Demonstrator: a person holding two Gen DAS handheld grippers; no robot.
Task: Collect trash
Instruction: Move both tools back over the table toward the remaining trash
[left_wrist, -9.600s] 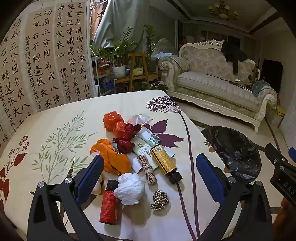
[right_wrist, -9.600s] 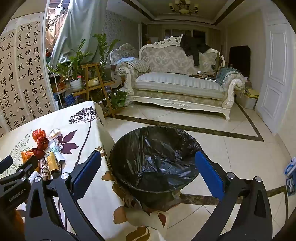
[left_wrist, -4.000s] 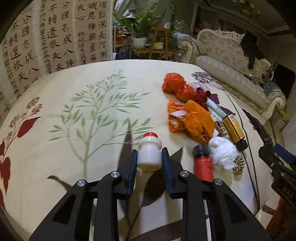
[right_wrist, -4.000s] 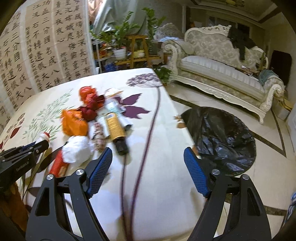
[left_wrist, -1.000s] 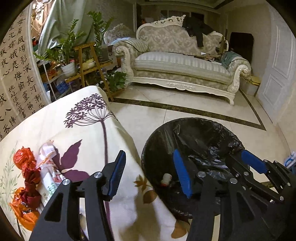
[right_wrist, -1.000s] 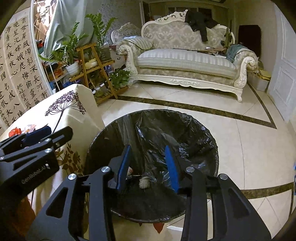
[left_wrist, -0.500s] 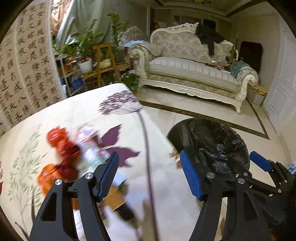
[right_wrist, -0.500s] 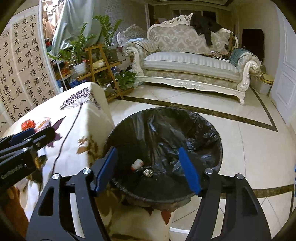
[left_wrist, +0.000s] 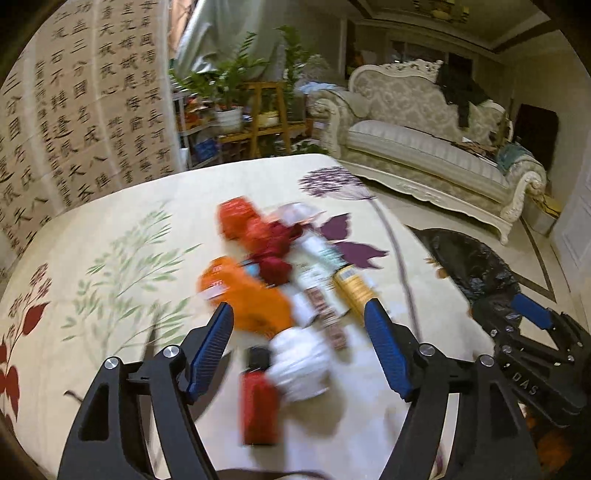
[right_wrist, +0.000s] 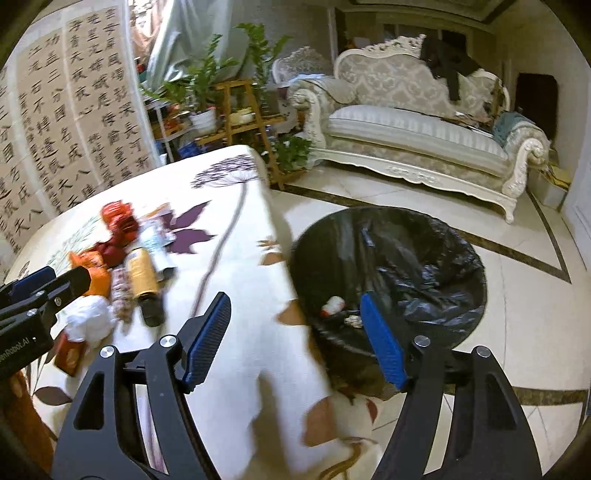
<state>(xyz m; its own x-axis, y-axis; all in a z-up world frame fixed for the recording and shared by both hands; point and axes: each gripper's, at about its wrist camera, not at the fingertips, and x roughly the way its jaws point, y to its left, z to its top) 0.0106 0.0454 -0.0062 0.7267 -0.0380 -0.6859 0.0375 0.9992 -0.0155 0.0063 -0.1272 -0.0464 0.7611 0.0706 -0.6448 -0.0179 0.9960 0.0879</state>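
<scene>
A pile of trash lies on the floral tablecloth (left_wrist: 110, 229): a red bottle (left_wrist: 258, 404), a white crumpled wad (left_wrist: 301, 363), an orange bag (left_wrist: 255, 299), a yellow bottle (left_wrist: 352, 286), red wrappers (left_wrist: 275, 247) and a rope bundle (left_wrist: 327, 319). My left gripper (left_wrist: 299, 343) is open and empty above the near end of the pile. My right gripper (right_wrist: 295, 339) is open and empty over the table's right edge. The black-lined trash bin (right_wrist: 391, 273) stands on the floor beside the table, with a small white bottle (right_wrist: 332, 304) and a rope knot inside.
A calligraphy screen (left_wrist: 74, 103) stands behind the table. Potted plants on a wooden stand (left_wrist: 258, 107) and a white sofa (left_wrist: 424, 144) are at the back. Tiled floor (right_wrist: 524, 280) surrounds the bin.
My left gripper has swung from the bin back over the pile on the table. My right gripper has opened wider and drawn back from the bin toward the table edge.
</scene>
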